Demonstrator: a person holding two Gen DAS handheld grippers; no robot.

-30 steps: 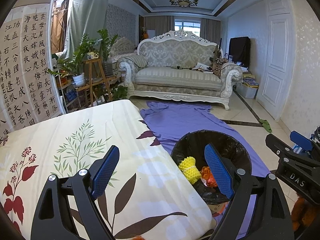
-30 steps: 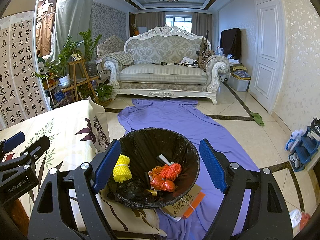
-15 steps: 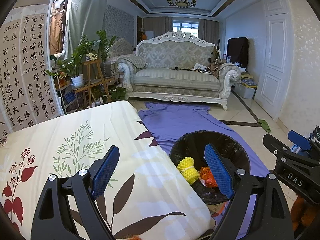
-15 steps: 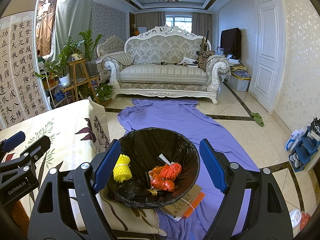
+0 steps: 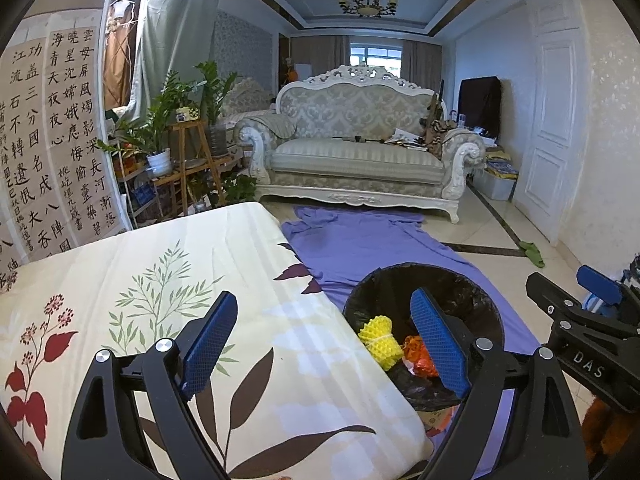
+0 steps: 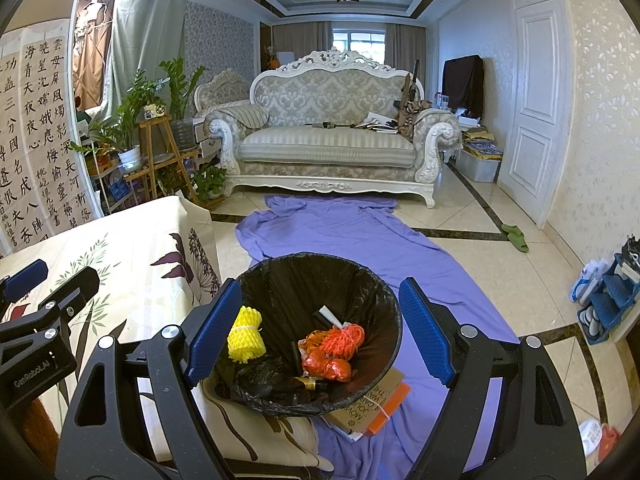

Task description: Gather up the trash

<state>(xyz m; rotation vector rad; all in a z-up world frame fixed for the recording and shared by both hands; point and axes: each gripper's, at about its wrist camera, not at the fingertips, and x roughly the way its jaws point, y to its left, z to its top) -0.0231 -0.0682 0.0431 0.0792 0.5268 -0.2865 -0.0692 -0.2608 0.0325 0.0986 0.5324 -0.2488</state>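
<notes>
A trash bin lined with a black bag (image 6: 360, 280) stands on the floor beside the table; it also shows in the left wrist view (image 5: 460, 284). Inside lie a yellow foam net (image 6: 245, 334), orange netting (image 6: 340, 346) and a crumpled black bag (image 6: 264, 380). My right gripper (image 6: 320, 328) is open and empty, held above the bin. My left gripper (image 5: 324, 344) is open and empty, above the table's right edge next to the bin.
The table wears a cream floral cloth (image 5: 160, 280). A purple sheet (image 6: 340, 232) covers the floor toward a white sofa (image 6: 328, 148). Books (image 6: 372, 404) lie under the bin. Plants on a stand (image 5: 176, 140) are left; shoes (image 6: 604, 292) are right.
The left wrist view has shifted very slightly; both grippers stay open and almost still. The bin's contents have not moved.
</notes>
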